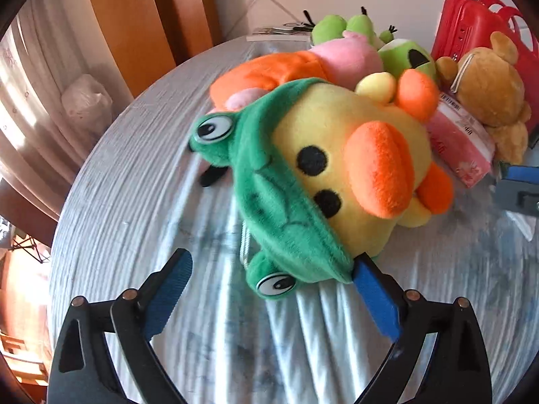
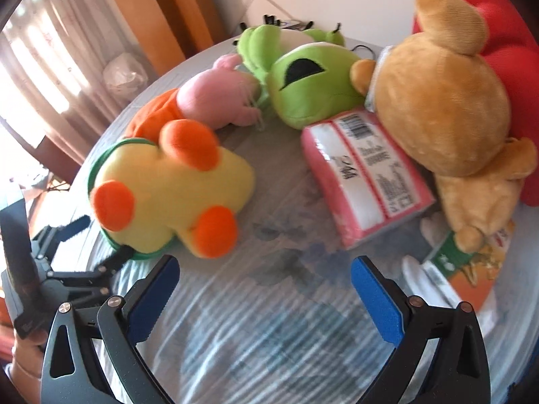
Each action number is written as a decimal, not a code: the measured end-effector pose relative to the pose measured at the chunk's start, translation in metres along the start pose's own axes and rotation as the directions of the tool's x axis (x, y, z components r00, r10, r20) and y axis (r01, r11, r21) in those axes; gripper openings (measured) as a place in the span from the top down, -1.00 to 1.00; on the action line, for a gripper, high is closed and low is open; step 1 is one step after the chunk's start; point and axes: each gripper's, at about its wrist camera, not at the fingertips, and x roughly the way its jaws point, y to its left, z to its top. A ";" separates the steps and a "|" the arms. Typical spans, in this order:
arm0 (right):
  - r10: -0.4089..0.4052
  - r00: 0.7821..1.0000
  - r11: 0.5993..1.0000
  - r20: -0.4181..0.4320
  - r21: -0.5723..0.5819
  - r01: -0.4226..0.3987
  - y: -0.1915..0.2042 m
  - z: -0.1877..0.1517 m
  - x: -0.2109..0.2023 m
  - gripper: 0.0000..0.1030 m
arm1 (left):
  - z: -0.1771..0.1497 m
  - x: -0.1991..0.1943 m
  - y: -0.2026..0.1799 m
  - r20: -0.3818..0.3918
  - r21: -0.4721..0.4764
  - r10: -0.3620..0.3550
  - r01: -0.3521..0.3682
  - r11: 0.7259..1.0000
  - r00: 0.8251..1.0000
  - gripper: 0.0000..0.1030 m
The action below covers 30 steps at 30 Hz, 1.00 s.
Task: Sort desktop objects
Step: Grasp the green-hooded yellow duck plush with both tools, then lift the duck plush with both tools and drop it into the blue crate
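Left wrist view. The left gripper (image 1: 269, 289) stood with its jaws spread wide and grasping nothing. The yellow duck plush (image 1: 350, 168), wearing a green frog hood (image 1: 269, 202), lay on its side on the round table (image 1: 134, 202) just ahead, at 12 o'clock of the fingers. The hood's edge touched the tip of the right-hand blue pad (image 1: 374, 299); the left-hand pad stood clear of it. The spread suited the hood's width, so a grasp of the duck appeared to be in preparation. Behind the duck, at 12 to 1 o'clock, lay a pink and orange plush (image 1: 303, 64), a green plush (image 1: 404, 57), a brown bear plush (image 1: 488, 91) and a pink tissue pack (image 1: 461, 141), crowded against a red case (image 1: 471, 23). That crowding suggested an unsorted pile.

Right wrist view. The right gripper (image 2: 266, 286) was likewise released, over bare table and holding nothing. The duck lay at 10 o'clock, feet toward the camera, with the left gripper at its far side near 9 o'clock. The tissue pack lay at 1 o'clock, leaning under the bear, which rested against the red case. A printed packet (image 2: 465, 269) lay at 3 o'clock beneath the bear's foot. The right gripper seemed positioned to wait or to take the tissue pack next.
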 end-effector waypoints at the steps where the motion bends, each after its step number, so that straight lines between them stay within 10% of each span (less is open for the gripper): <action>1: 0.015 1.000 1.000 0.001 -0.004 -0.015 0.002 0.002 0.003 -1.00 | 0.001 -0.002 -0.004 0.011 -0.002 -0.003 0.003 1.000 1.000 -0.87; 12: 0.046 0.998 0.997 -0.033 -0.062 -0.048 0.013 0.012 0.034 -0.99 | 0.009 0.018 -0.018 0.008 -0.108 -0.037 0.038 0.993 0.999 -0.87; 14: 0.044 0.998 0.997 -0.039 -0.067 -0.046 0.015 0.014 0.042 -0.84 | 0.010 0.022 -0.017 0.007 -0.110 -0.052 0.052 0.993 0.999 -0.87; 19: 0.089 0.993 0.993 -0.080 -0.069 -0.094 0.018 0.018 0.064 0.37 | 0.006 0.023 -0.033 -0.005 -0.086 -0.057 0.057 0.995 0.998 -0.59; 30: 0.070 0.997 0.990 0.017 -0.122 -0.067 0.032 0.005 0.015 0.48 | 0.004 -0.031 -0.043 0.112 -0.050 -0.104 0.110 0.993 0.988 -0.34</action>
